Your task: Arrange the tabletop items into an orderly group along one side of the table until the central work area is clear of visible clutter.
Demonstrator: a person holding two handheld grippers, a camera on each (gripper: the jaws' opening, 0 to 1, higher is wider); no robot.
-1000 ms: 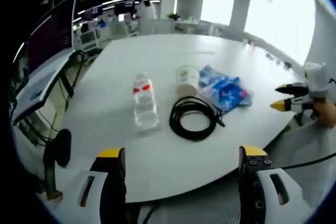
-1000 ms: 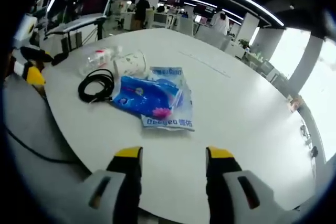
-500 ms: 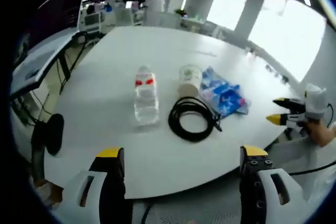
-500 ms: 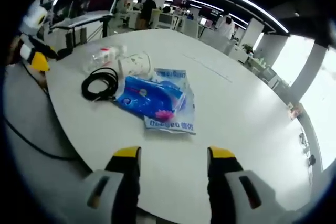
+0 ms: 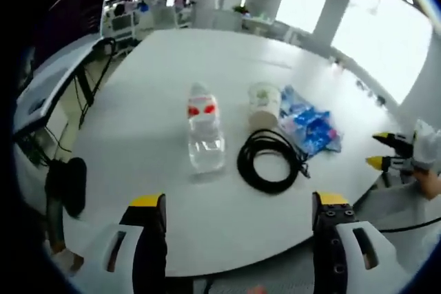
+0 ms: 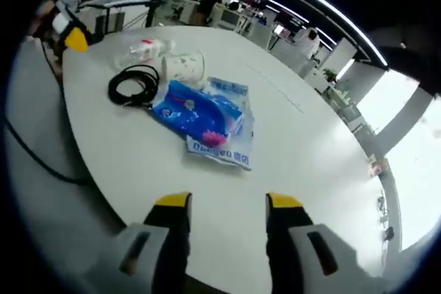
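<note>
sensibly, start with the nearest piece: the lying water bottle (image 5: 205,139) beside the coiled black cable (image 5: 269,160), paper cup (image 5: 263,103) and blue packets (image 6: 200,111) (all mid-table). left gripper (image 5: 234,206) hovers low, jaws wide, empty; right gripper (image 6: 227,206) half-spread, empty, off the table (image 6: 296,149) edge.

The table (image 5: 138,101) looks smooth, matt white; the bottle (image 5: 205,137) is clear glossy plastic; the cable coil (image 5: 270,161) is matt black; the blue packet (image 6: 196,110) is shiny plastic film.
</note>
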